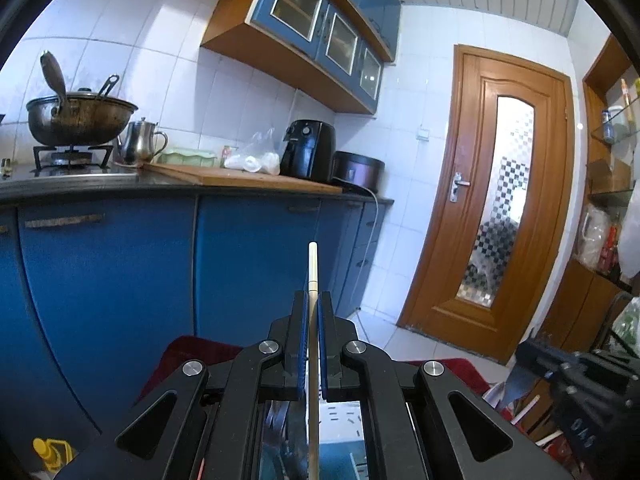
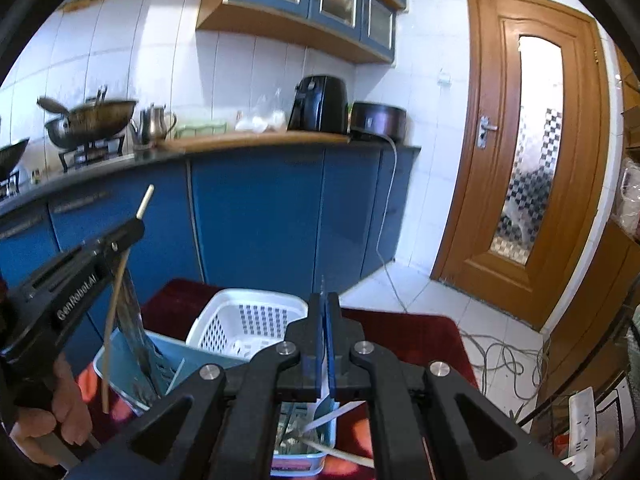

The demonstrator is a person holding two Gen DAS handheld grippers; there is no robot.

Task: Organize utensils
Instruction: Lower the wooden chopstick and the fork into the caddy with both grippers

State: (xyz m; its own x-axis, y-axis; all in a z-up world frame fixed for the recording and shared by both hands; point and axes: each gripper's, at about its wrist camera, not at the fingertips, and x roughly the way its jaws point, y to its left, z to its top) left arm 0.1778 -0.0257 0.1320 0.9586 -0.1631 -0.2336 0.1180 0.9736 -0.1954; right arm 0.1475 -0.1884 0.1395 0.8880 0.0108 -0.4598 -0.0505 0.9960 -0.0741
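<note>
Right wrist view alone takes in the white basket [image 2: 248,320] and the blue caddy [image 2: 132,364] below; a sorting step is judged in hand. A chopstick [image 2: 116,300] is pinched in the left gripper [image 2: 134,226] above the caddy. Left wrist view shows that pinch close. The right gripper [image 2: 325,320] has its jaws pressed together; whether anything is held cannot be told. Next, lowering into a compartment is called for.

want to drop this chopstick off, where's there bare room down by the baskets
The white basket looks nearly bare inside, bordered by the blue bin and the red mat. The blue bin is crowded: utensils near its front, the left gripper with its chopstick beside it.
</note>
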